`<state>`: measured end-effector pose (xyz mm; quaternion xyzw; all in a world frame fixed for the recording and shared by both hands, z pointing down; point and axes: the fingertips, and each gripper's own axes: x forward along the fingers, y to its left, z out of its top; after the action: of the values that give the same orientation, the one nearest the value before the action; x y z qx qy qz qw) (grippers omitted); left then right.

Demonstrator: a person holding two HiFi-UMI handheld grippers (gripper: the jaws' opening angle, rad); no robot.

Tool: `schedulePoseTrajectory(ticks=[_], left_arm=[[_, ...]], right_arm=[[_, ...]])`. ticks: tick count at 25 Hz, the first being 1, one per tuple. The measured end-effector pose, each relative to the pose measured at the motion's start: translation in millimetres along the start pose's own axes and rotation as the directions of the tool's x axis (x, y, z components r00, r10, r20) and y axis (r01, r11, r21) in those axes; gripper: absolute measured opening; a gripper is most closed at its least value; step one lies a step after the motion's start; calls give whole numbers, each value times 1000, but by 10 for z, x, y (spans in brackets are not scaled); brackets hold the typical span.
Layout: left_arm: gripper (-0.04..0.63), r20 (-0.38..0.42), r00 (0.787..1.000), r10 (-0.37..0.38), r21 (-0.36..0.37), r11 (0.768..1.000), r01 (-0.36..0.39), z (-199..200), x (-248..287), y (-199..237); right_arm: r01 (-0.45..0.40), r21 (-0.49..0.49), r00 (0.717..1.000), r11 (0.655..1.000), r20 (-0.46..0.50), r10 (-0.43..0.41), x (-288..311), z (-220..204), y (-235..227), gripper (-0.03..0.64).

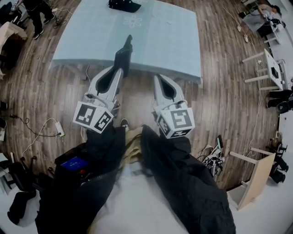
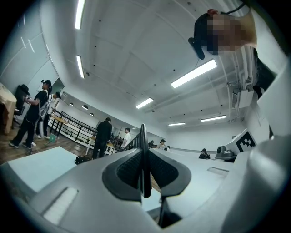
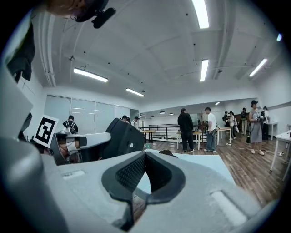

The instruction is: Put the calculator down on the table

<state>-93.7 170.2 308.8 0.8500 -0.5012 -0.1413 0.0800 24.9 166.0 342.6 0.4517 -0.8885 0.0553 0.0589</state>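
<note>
We see a black bag (image 1: 124, 5) at the top centre, a white power strip (image 1: 59, 129) on the wooden floor (image 1: 219, 105) at left, tangled cables (image 1: 208, 161) at lower right.

The left gripper (image 1: 119, 67) holds a dark calculator (image 1: 125, 50) on edge over the pale blue table's (image 1: 174, 41) near rim (a dark bundle (image 1: 124, 5) lies at its far side), with the right gripper (image 1: 158, 78) alongside above the wooden floor (image 1: 219, 105).

Calculator (image 1: 124, 54): edge-on in head view, thin dark strip in left gripper view, back only in right gripper view; keys and display unseen. Dark item (image 1: 124, 4) on surface (image 1: 155, 41): cut by top edge, kind unclear. Distant people (image 3: 185, 129): too small.
</note>
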Motion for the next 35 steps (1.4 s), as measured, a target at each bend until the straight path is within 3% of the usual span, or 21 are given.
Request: schedulePoseTrajectory(ticks=[12, 20, 28, 35], left_arm=[[40, 7, 1000, -22, -17, 1000, 22, -32, -54, 91], [40, 5, 1000, -12, -19, 1000, 12, -51, 28, -17], [40, 23, 994, 107, 21, 994, -108, -83, 889, 818], [40, 39, 994, 107, 64, 992, -109, 32, 1702, 999]], right_arm=[[-12, -35, 999, 999, -38, 11, 55, -95, 167, 0], [-20, -26, 999, 999, -40, 19, 31, -76, 45, 0], [-107, -13, 994, 994, -18, 107, 1207, -3, -585, 2], [-100, 12, 995, 995, 18, 100, 1704, 215, -1330, 2]])
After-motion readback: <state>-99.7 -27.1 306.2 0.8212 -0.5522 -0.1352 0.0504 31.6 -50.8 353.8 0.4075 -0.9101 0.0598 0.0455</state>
